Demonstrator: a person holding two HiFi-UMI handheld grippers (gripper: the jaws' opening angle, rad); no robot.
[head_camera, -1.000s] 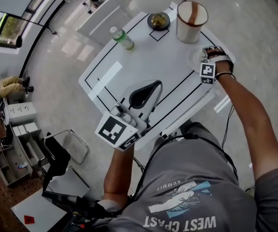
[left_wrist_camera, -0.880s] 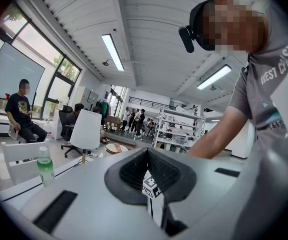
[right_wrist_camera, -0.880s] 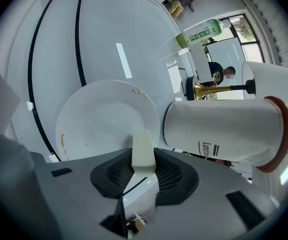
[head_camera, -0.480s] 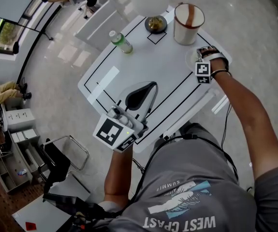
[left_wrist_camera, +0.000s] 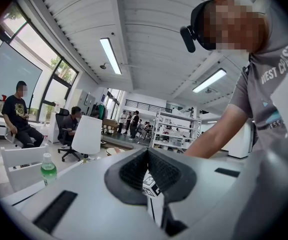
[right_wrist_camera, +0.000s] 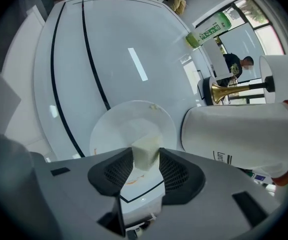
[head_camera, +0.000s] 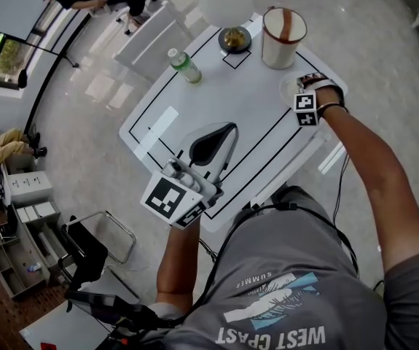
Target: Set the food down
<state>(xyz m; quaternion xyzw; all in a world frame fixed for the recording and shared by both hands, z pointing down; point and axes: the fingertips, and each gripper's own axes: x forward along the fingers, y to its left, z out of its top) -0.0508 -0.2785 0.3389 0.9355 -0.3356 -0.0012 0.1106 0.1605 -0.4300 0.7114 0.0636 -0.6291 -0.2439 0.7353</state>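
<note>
A pale cube of food (right_wrist_camera: 146,153) stands between the pads of my right gripper (right_wrist_camera: 146,159), low over a white plate (right_wrist_camera: 111,129) near the table's right edge. The jaws have just been opening, and the pads stand beside the cube without pressing it. Whether the cube rests on the plate I cannot tell. In the head view the right gripper (head_camera: 299,90) points steeply down over the plate (head_camera: 288,87). My left gripper (head_camera: 231,128) lies level over the table's near edge, its tips together and nothing in them; the left gripper view (left_wrist_camera: 146,153) shows the same.
A tall white cup with a red rim (head_camera: 283,26) stands just behind the plate, close to the right gripper. A lamp with a brass base (head_camera: 235,38) and a green-labelled bottle (head_camera: 183,63) stand at the far side of the white table (head_camera: 245,104). People sit beyond.
The right hand has shifted slightly left over the plate and tipped further down. The left gripper has stayed where it was.
</note>
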